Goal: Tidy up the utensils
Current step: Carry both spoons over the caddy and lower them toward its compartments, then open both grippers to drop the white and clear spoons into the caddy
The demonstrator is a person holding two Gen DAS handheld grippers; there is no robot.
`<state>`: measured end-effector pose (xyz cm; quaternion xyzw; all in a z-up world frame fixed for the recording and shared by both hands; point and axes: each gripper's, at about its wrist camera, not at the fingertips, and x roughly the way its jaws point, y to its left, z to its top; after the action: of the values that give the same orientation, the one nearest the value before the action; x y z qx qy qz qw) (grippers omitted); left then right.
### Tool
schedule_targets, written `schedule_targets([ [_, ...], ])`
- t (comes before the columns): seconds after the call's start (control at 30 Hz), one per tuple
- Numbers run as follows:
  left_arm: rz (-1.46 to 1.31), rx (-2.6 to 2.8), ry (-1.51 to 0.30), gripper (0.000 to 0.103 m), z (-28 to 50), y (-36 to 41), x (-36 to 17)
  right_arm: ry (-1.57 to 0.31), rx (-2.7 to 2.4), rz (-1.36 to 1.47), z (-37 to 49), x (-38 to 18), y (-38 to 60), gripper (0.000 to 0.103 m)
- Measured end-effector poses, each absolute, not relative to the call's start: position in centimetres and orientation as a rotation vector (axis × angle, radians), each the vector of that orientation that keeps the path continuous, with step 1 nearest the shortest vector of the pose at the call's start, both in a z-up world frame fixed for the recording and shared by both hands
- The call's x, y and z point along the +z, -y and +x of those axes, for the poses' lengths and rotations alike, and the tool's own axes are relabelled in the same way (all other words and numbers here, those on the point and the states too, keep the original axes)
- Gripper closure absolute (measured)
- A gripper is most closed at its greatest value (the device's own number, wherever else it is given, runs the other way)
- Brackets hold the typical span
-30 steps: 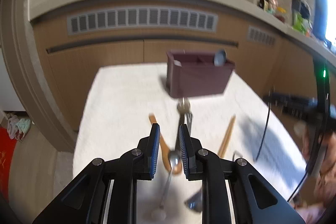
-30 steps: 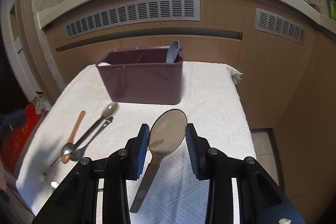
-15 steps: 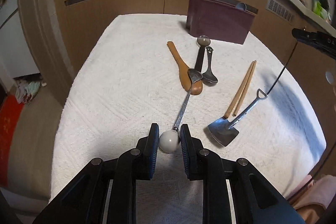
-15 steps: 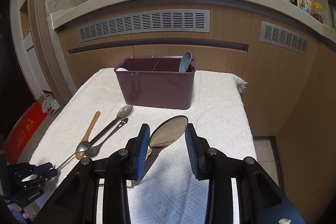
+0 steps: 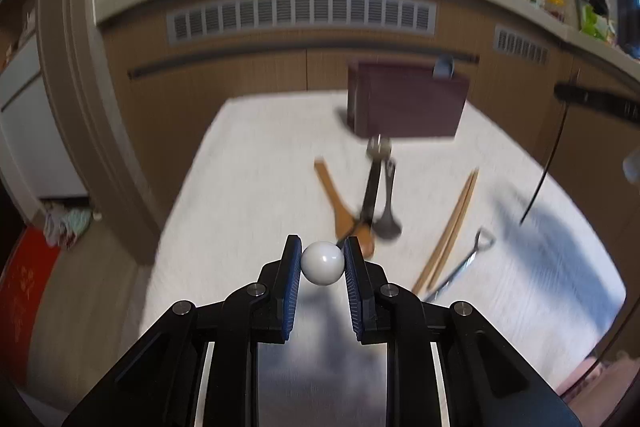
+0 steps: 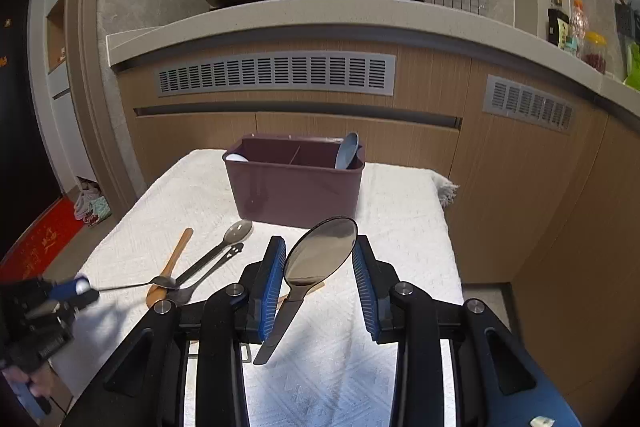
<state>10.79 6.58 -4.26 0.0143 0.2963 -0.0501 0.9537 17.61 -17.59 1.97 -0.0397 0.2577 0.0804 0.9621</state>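
Observation:
My left gripper [image 5: 322, 263] is shut on the white ball end [image 5: 322, 263] of a metal spoon and holds it above the cloth; it shows in the right wrist view [image 6: 80, 287], with the spoon's bowl [image 6: 162, 281] over the wooden spoon. My right gripper [image 6: 318, 259] is shut on the head of a large dark ladle spoon [image 6: 322, 259], held above the table. The maroon utensil box [image 6: 294, 187] stands at the back, a blue-grey spoon [image 6: 346, 155] in it. On the cloth lie a wooden spoon [image 5: 340, 207], two dark spoons [image 5: 380, 195], chopsticks [image 5: 452, 227] and a small shovel utensil [image 5: 460, 267].
The table is covered by a white cloth [image 6: 400, 211]. Wooden cabinets with vents [image 6: 276, 73] and a counter stand behind. A red mat [image 6: 36, 247] lies on the floor at left. A black cable [image 5: 548, 163] hangs at right.
My left gripper has closed on the spoon's white ball and lifted it off the cloth, tilting up. My right gripper has risen slightly with the ladle spoon.

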Motion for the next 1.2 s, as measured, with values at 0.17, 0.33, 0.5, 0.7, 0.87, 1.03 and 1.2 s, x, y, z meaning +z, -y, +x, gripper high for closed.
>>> schedule_targets([
  [0.17,0.021,-0.140,-0.523,0.081,12.3,-6.1,-0.6,-0.504,0.171,-0.087,17.4,2.5,17.4,0.072],
  [0.33,0.052,-0.159,-0.481,0.081,13.2,-4.8,1.4,-0.496,0.176,-0.094,17.4,2.7,17.5,0.072],
  [0.5,0.053,-0.207,-0.456,0.081,14.5,-3.7,3.7,-0.470,0.180,-0.115,17.8,3.8,17.3,0.072],
  [0.7,0.038,-0.285,-0.355,0.081,17.9,-2.7,10.4,-0.343,0.182,-0.172,19.7,9.3,17.1,0.072],
  [0.87,0.040,-0.302,-0.248,0.081,23.0,-1.9,14.9,-0.238,0.153,-0.228,24.2,14.4,16.3,0.072],
  [1.03,0.055,-0.318,-0.258,0.081,29.6,-0.8,15.4,-0.219,0.109,-0.280,29.6,14.6,14.9,0.072],
  [1.2,0.042,-0.322,-0.360,0.081,35.5,0.1,12.6,-0.281,0.089,-0.298,34.8,12.0,14.3,0.072],
])
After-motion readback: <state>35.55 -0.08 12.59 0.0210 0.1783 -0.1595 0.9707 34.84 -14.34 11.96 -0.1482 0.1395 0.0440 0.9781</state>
